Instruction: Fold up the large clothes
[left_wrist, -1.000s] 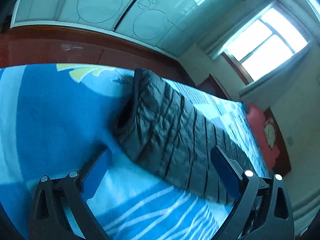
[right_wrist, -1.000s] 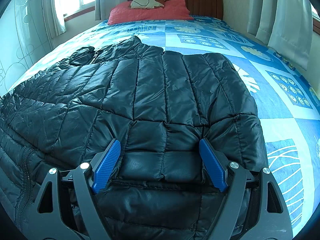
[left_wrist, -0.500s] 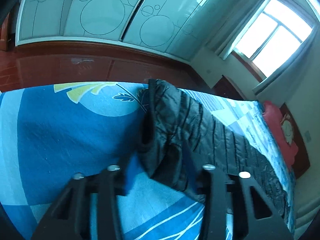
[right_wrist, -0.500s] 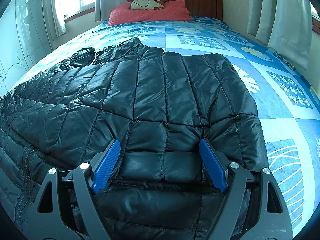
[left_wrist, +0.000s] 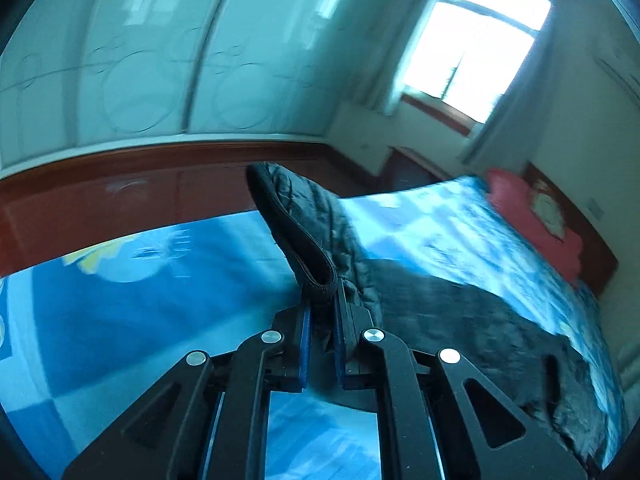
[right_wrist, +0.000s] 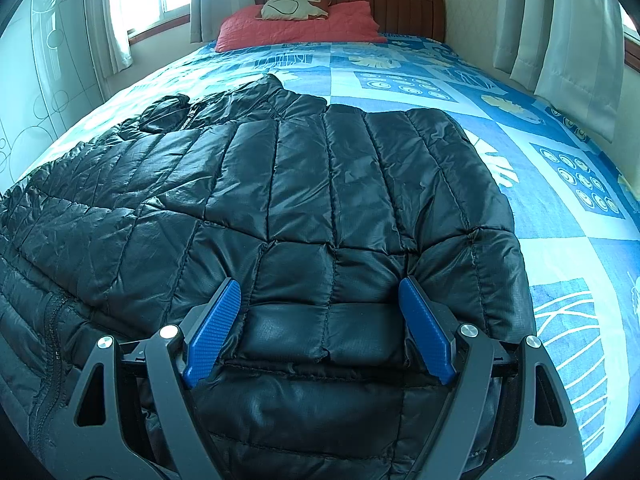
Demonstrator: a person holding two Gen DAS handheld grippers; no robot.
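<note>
A black quilted puffer jacket (right_wrist: 304, 200) lies spread across the blue patterned bed (right_wrist: 560, 240). In the left wrist view one sleeve (left_wrist: 312, 232) rises off the bedding, its cuff end pinched between the blue pads of my left gripper (left_wrist: 322, 308), which is shut on it. The rest of the jacket (left_wrist: 460, 312) trails to the right on the bed (left_wrist: 140, 292). My right gripper (right_wrist: 320, 312) stands open, resting on the jacket's near hem, with a band of padded fabric lying between its fingers; the pads do not press it.
Red pillows (right_wrist: 296, 26) and a wooden headboard (right_wrist: 400, 4) are at the far end. A wardrobe with glass doors (left_wrist: 160, 60) and a wooden floor strip (left_wrist: 120, 196) run along the bed's side. Curtains (right_wrist: 560, 40) hang on the right, a window (left_wrist: 476, 40) beyond.
My left gripper closed on the sleeve cuff, then lifted it off the bed while rolling. The right gripper and the jacket body under it stayed still.
</note>
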